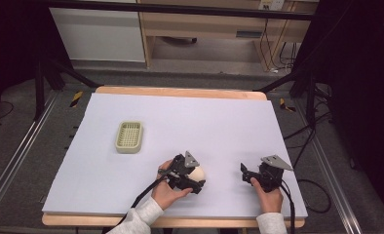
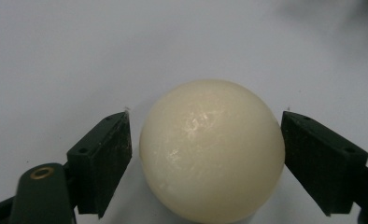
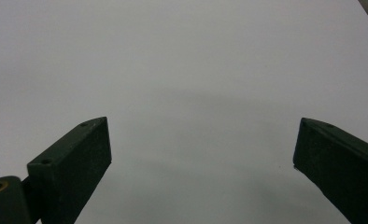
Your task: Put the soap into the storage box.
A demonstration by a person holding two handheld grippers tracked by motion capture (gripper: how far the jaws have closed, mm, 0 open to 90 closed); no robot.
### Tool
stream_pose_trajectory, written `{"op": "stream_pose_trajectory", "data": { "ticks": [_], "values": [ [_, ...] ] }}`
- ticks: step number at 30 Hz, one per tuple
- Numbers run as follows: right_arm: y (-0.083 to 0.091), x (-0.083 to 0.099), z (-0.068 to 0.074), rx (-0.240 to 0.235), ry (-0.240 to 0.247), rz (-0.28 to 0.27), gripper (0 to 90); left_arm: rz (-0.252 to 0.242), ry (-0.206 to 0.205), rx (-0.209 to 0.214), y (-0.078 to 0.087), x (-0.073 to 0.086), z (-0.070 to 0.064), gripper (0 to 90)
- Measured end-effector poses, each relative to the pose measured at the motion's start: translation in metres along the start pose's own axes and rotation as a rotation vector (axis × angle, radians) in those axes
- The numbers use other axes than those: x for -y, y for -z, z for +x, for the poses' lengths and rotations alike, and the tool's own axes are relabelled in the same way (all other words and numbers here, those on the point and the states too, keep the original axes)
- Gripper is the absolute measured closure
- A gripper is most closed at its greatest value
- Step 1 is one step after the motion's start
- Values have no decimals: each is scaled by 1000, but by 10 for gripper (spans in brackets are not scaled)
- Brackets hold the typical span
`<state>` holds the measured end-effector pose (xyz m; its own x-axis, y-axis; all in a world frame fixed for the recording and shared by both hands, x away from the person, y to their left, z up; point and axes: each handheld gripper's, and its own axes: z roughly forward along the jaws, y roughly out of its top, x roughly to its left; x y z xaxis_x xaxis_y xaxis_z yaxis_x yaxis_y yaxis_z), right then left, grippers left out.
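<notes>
The left gripper (image 2: 205,154), jaws spread just wider than the cream ball (image 2: 212,151) resting between them on the white table (image 1: 180,122), could squirt it loose by closing off-centre; the right gripper (image 3: 203,163) gapes empty.

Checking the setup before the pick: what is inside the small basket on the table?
The small basket looks empty; its ribbed floor shows in the high view. The cream ball sits apart, between the open left tongs. The near wall hides a strip of the floor.

Cream basket (image 1: 129,137) — white table (image 1: 219,126)
</notes>
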<state>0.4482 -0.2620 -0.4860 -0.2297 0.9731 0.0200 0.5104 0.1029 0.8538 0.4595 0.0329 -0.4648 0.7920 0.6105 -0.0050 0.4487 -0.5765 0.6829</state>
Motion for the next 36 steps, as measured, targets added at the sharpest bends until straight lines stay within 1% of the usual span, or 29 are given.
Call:
{"op": "stream_pose_trajectory", "data": {
  "ticks": [8,10,22,26,28,32,33,34,36],
  "values": [
    [0,0,0,0,0,0,47,8,3,3,-4,1,-1,217],
    [0,0,0,0,0,-1,47,15,-4,5,-4,1,-2,231],
    [0,0,0,1,6,1,48,14,7,3,-5,1,-2,237],
    [0,0,0,1,7,2,48,12,6,2,-5,1,-2,239],
    [0,0,1,1,6,1,48,15,-2,-4,-5,1,-3,239],
    [0,0,0,1,6,1,48,17,2,2,-4,1,-2,239],
    [0,0,0,0,6,2,48,13,9,1,-4,1,-2,240],
    [0,0,0,-1,6,2,48,19,3,0,-4,1,-2,240],
    [0,0,0,-1,5,2,48,20,3,1,-3,2,-2,240]
  ]
}}
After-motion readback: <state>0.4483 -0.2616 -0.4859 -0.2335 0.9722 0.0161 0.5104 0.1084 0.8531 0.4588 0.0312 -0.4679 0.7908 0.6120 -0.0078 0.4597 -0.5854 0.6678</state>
